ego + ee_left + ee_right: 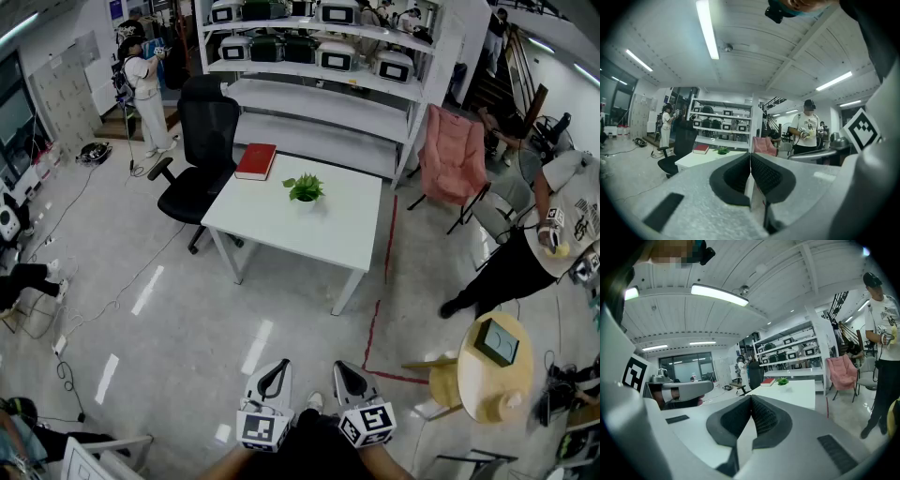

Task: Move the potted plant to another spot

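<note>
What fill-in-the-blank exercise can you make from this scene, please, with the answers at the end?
1. On the white table, the potted plant stands beside a book with a ____ cover.
2. The office chair next to the table is ____.
3. The left gripper and the right gripper both have their jaws ____ (open or shut), with nothing between them.
Missing words: red; black; shut.
</note>
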Demonstrator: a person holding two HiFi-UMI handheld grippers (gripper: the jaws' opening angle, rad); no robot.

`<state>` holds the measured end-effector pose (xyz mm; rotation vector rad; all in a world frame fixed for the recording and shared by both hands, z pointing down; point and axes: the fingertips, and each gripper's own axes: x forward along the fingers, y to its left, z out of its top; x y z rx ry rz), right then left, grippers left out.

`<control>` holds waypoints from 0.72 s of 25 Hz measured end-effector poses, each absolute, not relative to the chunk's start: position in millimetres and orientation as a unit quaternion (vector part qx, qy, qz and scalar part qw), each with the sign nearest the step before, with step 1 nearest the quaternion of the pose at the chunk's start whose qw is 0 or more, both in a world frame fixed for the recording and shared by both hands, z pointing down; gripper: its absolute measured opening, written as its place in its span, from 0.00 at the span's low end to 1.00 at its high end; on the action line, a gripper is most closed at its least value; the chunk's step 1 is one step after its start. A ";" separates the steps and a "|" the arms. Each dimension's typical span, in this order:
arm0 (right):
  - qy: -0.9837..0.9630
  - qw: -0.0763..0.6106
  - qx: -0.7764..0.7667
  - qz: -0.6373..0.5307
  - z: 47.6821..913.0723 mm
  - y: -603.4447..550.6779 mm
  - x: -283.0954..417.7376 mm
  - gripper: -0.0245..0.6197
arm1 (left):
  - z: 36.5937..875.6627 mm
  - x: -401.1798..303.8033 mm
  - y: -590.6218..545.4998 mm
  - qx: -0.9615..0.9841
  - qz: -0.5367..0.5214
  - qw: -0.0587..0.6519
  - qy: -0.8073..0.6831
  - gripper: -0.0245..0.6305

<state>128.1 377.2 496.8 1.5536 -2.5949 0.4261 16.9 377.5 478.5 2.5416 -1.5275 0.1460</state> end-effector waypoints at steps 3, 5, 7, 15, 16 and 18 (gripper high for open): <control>-0.850 0.044 0.507 0.137 497.9 374.6 128.6 0.06 | 480.6 17.6 374.0 0.852 0.044 0.088 -0.514 0.06; -0.851 0.045 0.506 0.136 497.6 373.9 128.1 0.06 | 479.8 17.4 372.0 0.853 0.041 0.079 -0.514 0.07; -0.852 0.047 0.503 0.137 496.9 373.2 127.8 0.05 | 479.1 17.8 371.3 0.853 0.044 0.078 -0.514 0.07; -0.857 0.040 0.495 0.135 494.4 364.3 136.7 0.06 | 480.6 30.5 364.1 0.852 0.041 0.076 -0.517 0.07; -0.858 0.039 0.493 0.135 493.7 363.1 138.3 0.06 | 480.5 32.2 362.7 0.851 0.040 0.074 -0.518 0.06; -0.860 0.038 0.490 0.135 492.8 359.6 142.0 0.06 | 479.0 36.1 359.8 0.848 0.043 0.080 -0.522 0.06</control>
